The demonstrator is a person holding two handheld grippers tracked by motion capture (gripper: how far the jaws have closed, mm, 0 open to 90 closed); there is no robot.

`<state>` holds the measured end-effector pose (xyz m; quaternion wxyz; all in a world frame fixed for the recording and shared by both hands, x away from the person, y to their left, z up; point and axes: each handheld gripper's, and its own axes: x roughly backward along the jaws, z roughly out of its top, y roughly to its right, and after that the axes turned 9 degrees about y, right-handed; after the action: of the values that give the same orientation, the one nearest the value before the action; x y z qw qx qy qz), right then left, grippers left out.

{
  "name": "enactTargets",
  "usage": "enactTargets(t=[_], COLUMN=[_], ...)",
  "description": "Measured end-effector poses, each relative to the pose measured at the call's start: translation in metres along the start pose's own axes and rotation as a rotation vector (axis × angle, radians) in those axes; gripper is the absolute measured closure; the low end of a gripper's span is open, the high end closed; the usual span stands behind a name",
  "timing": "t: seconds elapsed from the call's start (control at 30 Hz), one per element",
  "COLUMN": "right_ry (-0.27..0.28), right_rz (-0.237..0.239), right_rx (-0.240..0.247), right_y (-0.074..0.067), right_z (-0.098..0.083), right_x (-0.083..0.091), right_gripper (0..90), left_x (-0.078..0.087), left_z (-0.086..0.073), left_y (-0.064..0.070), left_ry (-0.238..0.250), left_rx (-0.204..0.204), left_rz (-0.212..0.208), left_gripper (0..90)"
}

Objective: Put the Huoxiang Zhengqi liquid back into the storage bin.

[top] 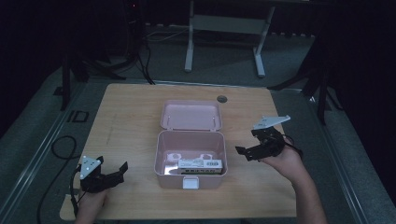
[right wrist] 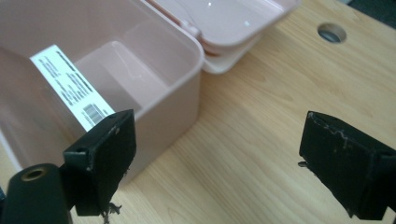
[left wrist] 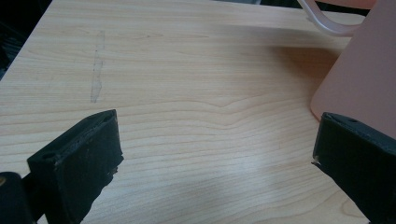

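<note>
High view has your left gripper and right gripper flanking the open pink box — both jaws spread wide, empty.

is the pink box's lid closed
No, the lid is swung back flat on the table behind the open pink box, showing a white labelled packet inside.

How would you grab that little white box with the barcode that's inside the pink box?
Probably from straight above. The white box lies flat along the near wall of the open pink box, so the walls block the sides. The right claw, open and nearest, could come down and pinch its long edges near the middle.
</note>
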<state>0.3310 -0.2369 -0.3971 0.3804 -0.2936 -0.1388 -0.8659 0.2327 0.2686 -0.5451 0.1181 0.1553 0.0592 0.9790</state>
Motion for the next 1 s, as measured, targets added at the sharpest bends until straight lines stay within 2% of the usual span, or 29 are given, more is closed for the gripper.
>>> enactTargets(t=[0.27, 0.47, 0.53, 0.63, 0.8, 1.0], right_ry=[0.015, 0.068, 0.097, 0.110, 0.125, 0.152], right_rz=[-0.092, -0.169, -0.190, -0.218, -0.278, -0.334], right_rx=[-0.083, -0.172, -0.199, -0.238, -0.266, -0.296], right_y=[0.012, 0.019, 0.021, 0.022, 0.021, 0.020], right_z=[-0.030, -0.057, -0.069, -0.091, -0.120, -0.143], right_x=[0.007, 0.013, 0.014, 0.013, 0.012, 0.014], right_gripper=[10.8, 10.9, 10.9, 10.9, 11.2, 12.3], left_x=[0.000, -0.001, -0.001, -0.001, -0.001, -0.002], left_z=[0.000, 0.000, 0.000, 0.000, 0.000, 0.000], left_y=[0.001, 0.002, 0.002, 0.002, 0.002, 0.002], left_ry=[-0.001, -0.001, -0.003, -0.005, -0.007, -0.010], left_rx=[0.002, 0.002, -0.001, -0.004, -0.001, 0.000], left_rz=[0.000, -0.002, -0.004, -0.005, -0.005, -0.006], left_gripper=[1.4, 1.4, 1.4, 1.4, 1.4, 1.4])
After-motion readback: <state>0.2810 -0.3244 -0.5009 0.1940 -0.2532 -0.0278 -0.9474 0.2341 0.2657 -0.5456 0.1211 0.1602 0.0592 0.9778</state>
